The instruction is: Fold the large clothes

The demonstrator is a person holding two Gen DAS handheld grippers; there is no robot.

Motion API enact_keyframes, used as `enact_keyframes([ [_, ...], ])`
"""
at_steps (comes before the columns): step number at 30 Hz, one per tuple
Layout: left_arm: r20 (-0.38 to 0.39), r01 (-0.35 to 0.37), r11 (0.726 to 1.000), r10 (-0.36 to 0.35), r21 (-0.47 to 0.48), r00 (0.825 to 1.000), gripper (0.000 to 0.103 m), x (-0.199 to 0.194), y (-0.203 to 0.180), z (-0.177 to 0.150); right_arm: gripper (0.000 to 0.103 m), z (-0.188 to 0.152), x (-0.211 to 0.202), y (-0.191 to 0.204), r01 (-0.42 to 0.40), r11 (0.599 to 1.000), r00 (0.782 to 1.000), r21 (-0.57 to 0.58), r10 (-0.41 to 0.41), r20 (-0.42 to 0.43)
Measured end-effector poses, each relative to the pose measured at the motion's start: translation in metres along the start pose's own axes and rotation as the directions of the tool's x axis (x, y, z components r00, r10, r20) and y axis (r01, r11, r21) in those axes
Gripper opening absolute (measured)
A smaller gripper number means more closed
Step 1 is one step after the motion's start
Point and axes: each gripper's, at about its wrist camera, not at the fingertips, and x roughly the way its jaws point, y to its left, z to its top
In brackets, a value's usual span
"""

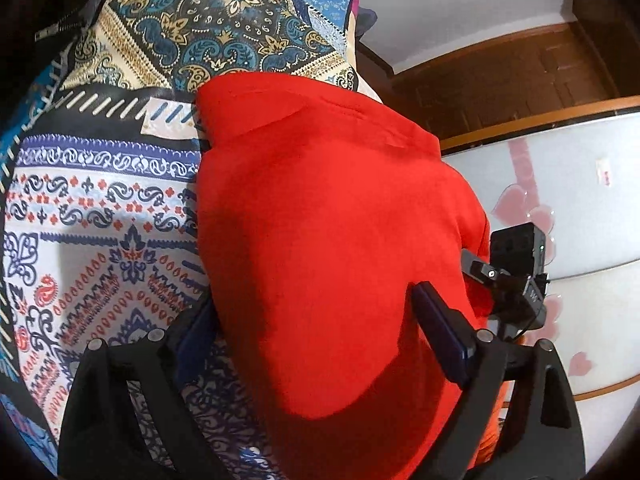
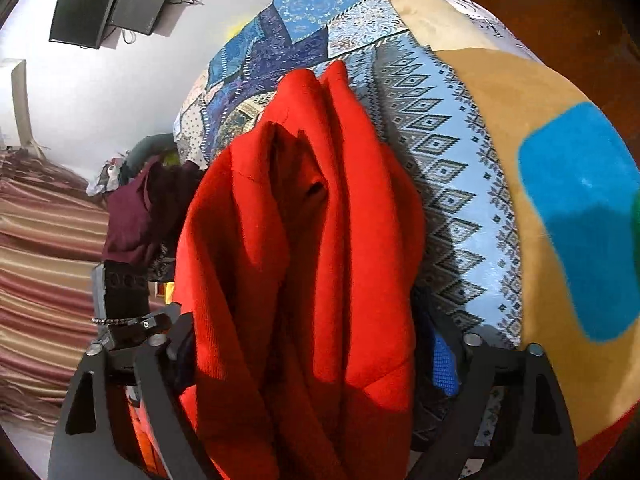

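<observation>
The garment (image 1: 332,216) lies on the bedcover (image 1: 100,208), btw. the fingers of each tool. In right wrist view a clothes pile (image 2: 136,200) sits left of it, wall screen (image 2: 116,0) above.

Red garment (image 1: 328,216) on perhaps a patchwork-covered bed (image 1: 100,216).

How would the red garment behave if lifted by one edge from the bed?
The red garment would likely sag and unfold: it already bunches in deep soft folds. Its thick-looking knit suggests some weight. It probably won't slide easily on the patterned bedspread.
</observation>
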Motion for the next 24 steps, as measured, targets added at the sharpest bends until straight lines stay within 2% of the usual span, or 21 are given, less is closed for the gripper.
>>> enact_keyframes([
  [1,0.002,0.004,1.000,-0.004,0.001,1.000,0.089,-0.001,0.001,-0.001,0.076,-0.002,-0.001,0.001,-0.005,1.000,1.000,0.003,0.005,0.003],
  [3,0.012,0.005,1.000,-0.005,0.015,1.000,0.083,-0.005,-0.002,-0.005,0.059,-0.003,-0.003,0.002,-0.026,1.000,1.000,0.007,0.026,0.001],
  [6,0.041,-0.017,0.999,0.015,0.035,0.999,0.071,-0.015,-0.011,-0.010,0.044,-0.008,-0.008,0.005,-0.039,0.999,0.999,0.009,0.039,-0.002],
  [9,0.085,-0.065,0.996,0.060,0.066,0.995,0.060,-0.028,-0.021,-0.020,0.033,-0.012,-0.012,0.014,-0.035,0.999,0.999,0.002,0.035,-0.003],
  [11,0.110,-0.085,0.993,0.076,0.084,0.991,0.048,-0.037,-0.029,-0.024,0.030,-0.014,-0.016,0.025,-0.034,0.999,0.999,-0.019,0.035,0.014],
  [13,0.135,-0.086,0.991,0.072,0.101,0.988,0.042,-0.053,-0.037,-0.031,0.028,-0.017,-0.021,0.038,-0.042,0.998,0.999,-0.046,0.043,0.028],
  [18,0.210,-0.123,0.979,0.087,0.164,0.974,0.037,-0.100,-0.060,-0.041,0.026,-0.015,-0.028,0.084,-0.055,0.990,0.997,-0.133,0.062,0.049],
  [23,0.336,-0.165,0.966,0.090,0.200,0.938,0.037,-0.159,-0.083,-0.041,0.026,-0.001,-0.026,0.139,-0.084,0.970,0.992,-0.227,0.103,0.074],
  [24,0.369,-0.185,0.962,0.101,0.202,0.924,0.037,-0.177,-0.086,-0.038,0.026,0.005,-0.024,0.156,-0.092,0.964,0.990,-0.250,0.115,0.081],
])
